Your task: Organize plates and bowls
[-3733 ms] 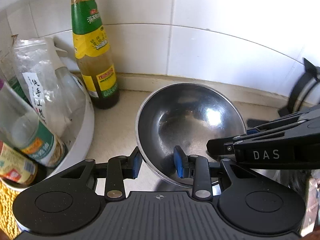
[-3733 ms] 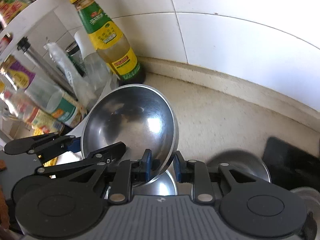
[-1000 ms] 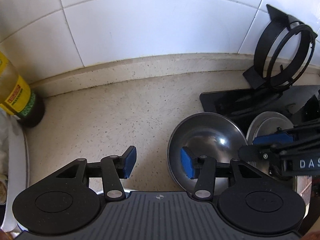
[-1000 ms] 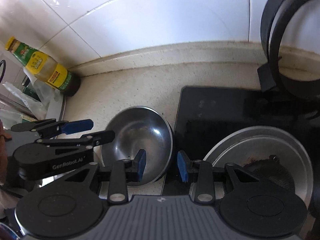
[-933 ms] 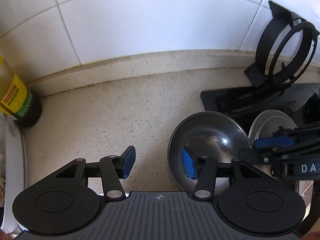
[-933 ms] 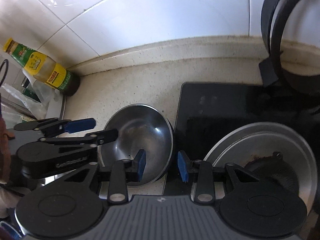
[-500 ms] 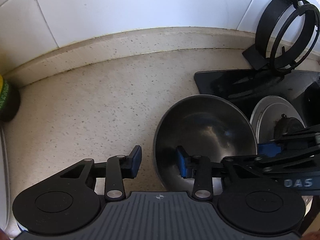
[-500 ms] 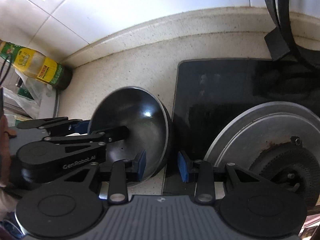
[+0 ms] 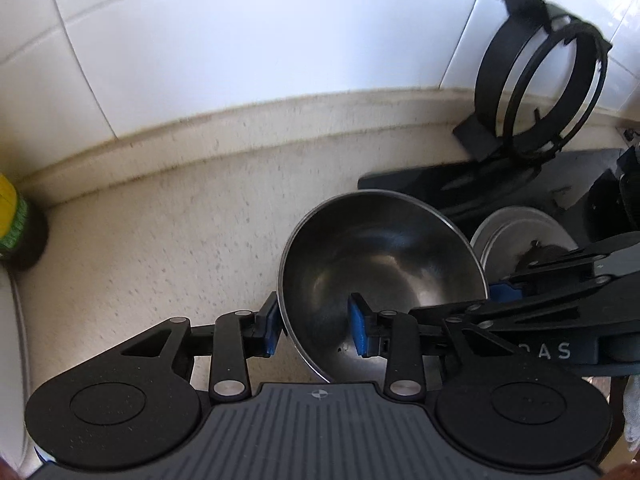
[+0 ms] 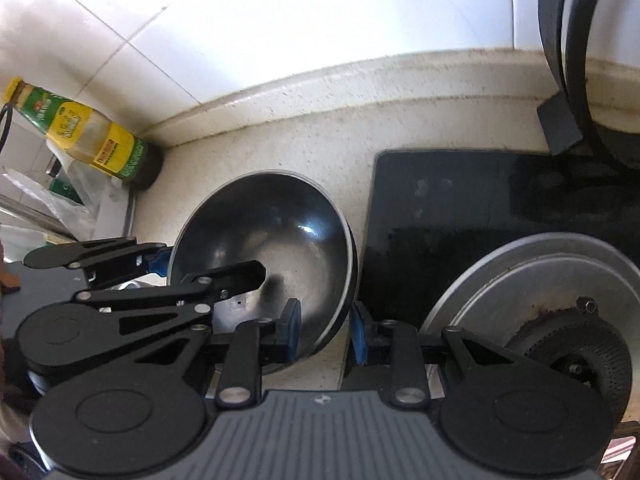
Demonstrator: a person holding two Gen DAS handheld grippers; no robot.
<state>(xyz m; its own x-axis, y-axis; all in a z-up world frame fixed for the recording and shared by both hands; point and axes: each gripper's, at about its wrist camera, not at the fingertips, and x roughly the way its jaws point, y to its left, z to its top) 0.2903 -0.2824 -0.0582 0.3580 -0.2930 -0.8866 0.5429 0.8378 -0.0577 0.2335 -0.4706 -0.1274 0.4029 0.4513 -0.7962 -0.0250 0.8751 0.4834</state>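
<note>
A steel bowl (image 9: 380, 248) sits on the speckled counter beside the black stove; it also shows in the right wrist view (image 10: 264, 232). My left gripper (image 9: 314, 330) straddles the bowl's near left rim, one blue pad outside and one inside, with gaps at the pads. My right gripper (image 10: 326, 334) straddles the bowl's right rim the same way, jaws apart. Both look open around the rim. The bowl's base is hidden by the grippers.
A black glass stove top (image 10: 480, 208) with a steel burner ring (image 10: 540, 288) lies right of the bowl. A black pot stand (image 9: 540, 92) leans on the tiled wall. A yellow-green sauce bottle (image 10: 92, 140) and a white basin's rim (image 9: 16, 320) are on the left.
Both grippers have moved in on the bowl from either side, and their pads now straddle its rim. The bowl looms larger in both views.
</note>
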